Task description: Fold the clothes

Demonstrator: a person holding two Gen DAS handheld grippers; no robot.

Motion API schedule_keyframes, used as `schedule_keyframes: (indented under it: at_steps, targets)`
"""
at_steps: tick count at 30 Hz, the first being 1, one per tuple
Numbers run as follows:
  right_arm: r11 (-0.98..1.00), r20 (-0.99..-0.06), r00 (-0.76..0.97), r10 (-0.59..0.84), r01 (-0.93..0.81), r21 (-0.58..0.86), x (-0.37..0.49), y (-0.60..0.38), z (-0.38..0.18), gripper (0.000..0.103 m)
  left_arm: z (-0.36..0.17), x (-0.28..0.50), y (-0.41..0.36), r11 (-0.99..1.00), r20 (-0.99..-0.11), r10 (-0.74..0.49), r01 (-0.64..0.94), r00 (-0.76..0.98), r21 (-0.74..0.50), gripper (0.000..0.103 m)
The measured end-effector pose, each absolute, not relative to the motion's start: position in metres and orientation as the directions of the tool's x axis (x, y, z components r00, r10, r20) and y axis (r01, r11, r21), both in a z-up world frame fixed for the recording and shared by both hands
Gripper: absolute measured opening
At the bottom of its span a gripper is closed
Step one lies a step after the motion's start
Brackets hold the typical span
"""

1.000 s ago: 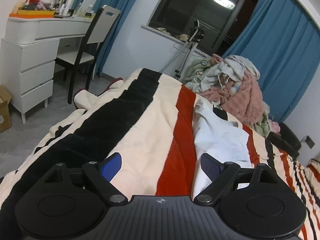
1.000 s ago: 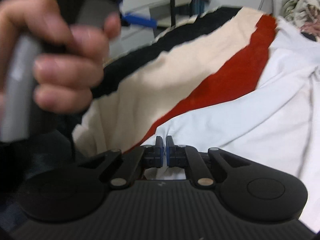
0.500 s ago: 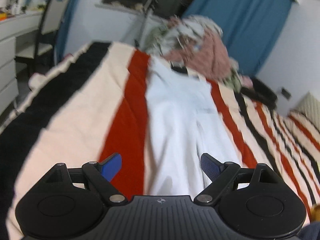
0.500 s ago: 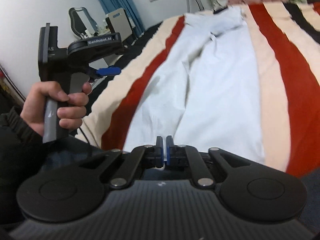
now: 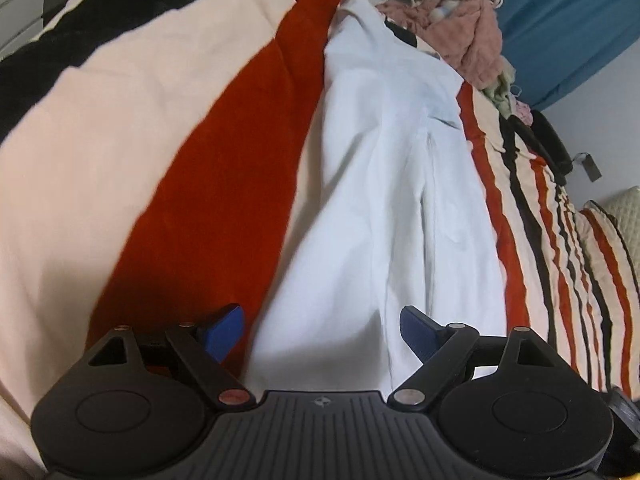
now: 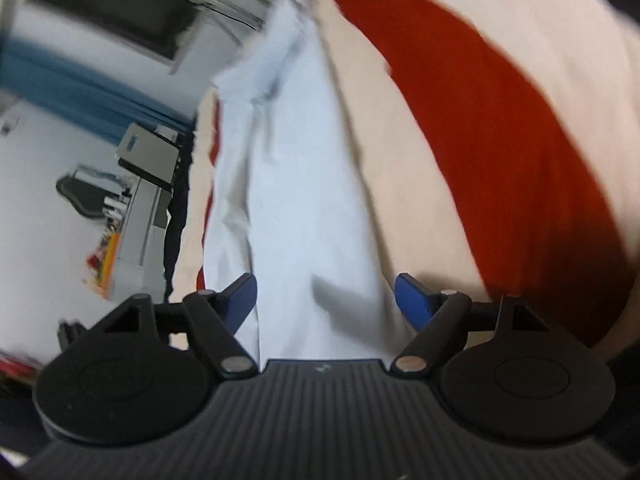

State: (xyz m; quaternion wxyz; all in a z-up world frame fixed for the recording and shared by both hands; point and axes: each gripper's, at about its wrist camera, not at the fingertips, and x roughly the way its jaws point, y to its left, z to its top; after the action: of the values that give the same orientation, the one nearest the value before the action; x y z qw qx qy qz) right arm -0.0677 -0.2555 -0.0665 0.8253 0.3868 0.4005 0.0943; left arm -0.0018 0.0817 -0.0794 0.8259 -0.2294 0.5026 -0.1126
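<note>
Left claw (image 5: 322, 330) is spread wide, blue fingertips (image 5: 224, 328) well apart, nothing between them but air. I'm looking down over the near end of the white garment (image 5: 392, 184), which lies lengthwise on the bed and runs straight away from the claw. Its near end sits right between and just beyond my two fingers. Under it is the striped blanket (image 5: 120, 140): a broad red band just off the claw's left finger, cream and black further left, narrow red and black stripes off to the right. Far ahead of the claw, past the garment's far end, there's a pile of clothes (image 5: 452, 12), pink and pale pieces heaped together, with a blue curtain (image 5: 560, 20) behind.

Right claw (image 6: 325, 300), fingers also parted wide and gripping nothing. This view is tilted and smeared, so detail is poor. The same white garment (image 6: 304, 184) stretches away from between the fingers, its near end directly in front of the claw. A red band of the blanket (image 6: 500, 140) sweeps off to the claw's right. To the left I make out blurred room furniture (image 6: 140, 184), too soft to name precisely.
</note>
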Motion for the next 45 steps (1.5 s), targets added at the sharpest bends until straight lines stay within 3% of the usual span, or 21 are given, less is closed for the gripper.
schedule_keyframes:
  at_steps: [3, 5, 6, 7, 8, 9, 13, 15, 20, 21, 22, 24, 30, 33, 35, 38, 39, 43, 45]
  targets:
    - [0.610, -0.595, 0.630, 0.498, 0.233, 0.757, -0.057, -0.267, -0.084, 0.074, -0.084, -0.007, 0.078, 0.857, -0.782, -0.446, -0.046, 0.436, -0.514, 0.068]
    - [0.584, -0.606, 0.603, 0.518, 0.268, 0.766, -0.054, -0.269, -0.093, 0.066, -0.086, -0.012, 0.077, 0.851, -0.786, -0.453, -0.058, 0.421, -0.522, 0.045]
    - [0.584, -0.610, 0.594, 0.524, 0.271, 0.765, -0.055, -0.268, -0.094, 0.062, -0.087, -0.015, 0.078, 0.847, -0.786, -0.457, -0.068, 0.417, -0.528, 0.038]
    - [0.587, -0.613, 0.588, 0.529, 0.268, 0.764, -0.054, -0.267, -0.095, 0.047, -0.089, -0.018, 0.081, 0.835, -0.783, -0.465, -0.087, 0.413, -0.543, 0.024]
    - [0.591, -0.615, 0.582, 0.533, 0.265, 0.762, -0.054, -0.265, -0.095, 0.040, -0.090, -0.022, 0.085, 0.820, -0.775, -0.478, -0.108, 0.413, -0.563, 0.011]
    - [0.594, -0.617, 0.576, 0.536, 0.262, 0.761, -0.054, -0.264, -0.096, 0.029, -0.091, -0.025, 0.089, 0.802, -0.766, -0.491, -0.128, 0.414, -0.583, 0.010]
    - [0.616, -0.632, 0.580, 0.514, 0.263, 0.742, -0.053, -0.264, -0.093, 0.027, -0.089, -0.035, 0.096, 0.788, -0.756, -0.490, -0.151, 0.435, -0.598, 0.009]
    - [0.627, -0.644, 0.585, 0.493, 0.274, 0.729, -0.054, -0.264, -0.093, 0.028, -0.089, -0.037, 0.098, 0.788, -0.757, -0.485, -0.156, 0.438, -0.595, 0.016]
    - [0.652, -0.664, 0.591, 0.458, 0.285, 0.703, -0.053, -0.262, -0.093, 0.032, -0.092, -0.034, 0.100, 0.797, -0.772, -0.465, -0.175, 0.433, -0.578, 0.060]
    - [0.650, -0.669, 0.591, 0.451, 0.296, 0.700, -0.053, -0.263, -0.094, 0.036, -0.093, -0.034, 0.099, 0.797, -0.777, -0.466, -0.180, 0.424, -0.576, 0.065]
    - [0.648, -0.673, 0.591, 0.444, 0.307, 0.697, -0.054, -0.264, -0.095, 0.047, -0.095, -0.033, 0.100, 0.794, -0.778, -0.471, -0.183, 0.417, -0.579, 0.068]
    - [0.639, -0.677, 0.594, 0.435, 0.326, 0.697, -0.053, -0.266, -0.097, 0.063, -0.097, -0.033, 0.102, 0.790, -0.778, -0.479, -0.187, 0.406, -0.584, 0.068]
    - [0.649, -0.678, 0.564, 0.472, 0.299, 0.700, -0.055, -0.259, -0.099, 0.064, -0.101, -0.033, 0.099, 0.787, -0.785, -0.502, -0.184, 0.362, -0.588, 0.066]
    - [0.656, -0.680, 0.543, 0.493, 0.281, 0.700, -0.057, -0.253, -0.100, 0.064, -0.100, -0.034, 0.094, 0.797, -0.794, -0.493, -0.181, 0.354, -0.576, 0.054]
    - [0.661, -0.681, 0.529, 0.506, 0.269, 0.700, -0.057, -0.250, -0.101, 0.062, -0.100, -0.036, 0.091, 0.794, -0.793, -0.508, -0.176, 0.336, -0.582, 0.041]
    - [0.668, -0.682, 0.508, 0.526, 0.250, 0.701, -0.059, -0.245, -0.102, 0.040, -0.102, -0.038, 0.089, 0.794, -0.799, -0.515, -0.178, 0.311, -0.581, 0.026]
    - [0.670, -0.683, 0.500, 0.532, 0.244, 0.701, -0.059, -0.243, -0.102, 0.033, -0.102, -0.039, 0.088, 0.797, -0.802, -0.511, -0.179, 0.309, -0.576, 0.025]
    - [0.696, -0.701, 0.485, 0.523, 0.231, 0.679, -0.061, -0.234, -0.102, 0.034, -0.100, -0.041, 0.085, 0.810, -0.814, -0.497, -0.174, 0.301, -0.559, 0.023]
    - [0.696, -0.703, 0.497, 0.509, 0.243, 0.676, -0.061, -0.232, -0.102, 0.034, -0.100, -0.039, 0.084, 0.816, -0.817, -0.495, -0.167, 0.296, -0.554, 0.030]
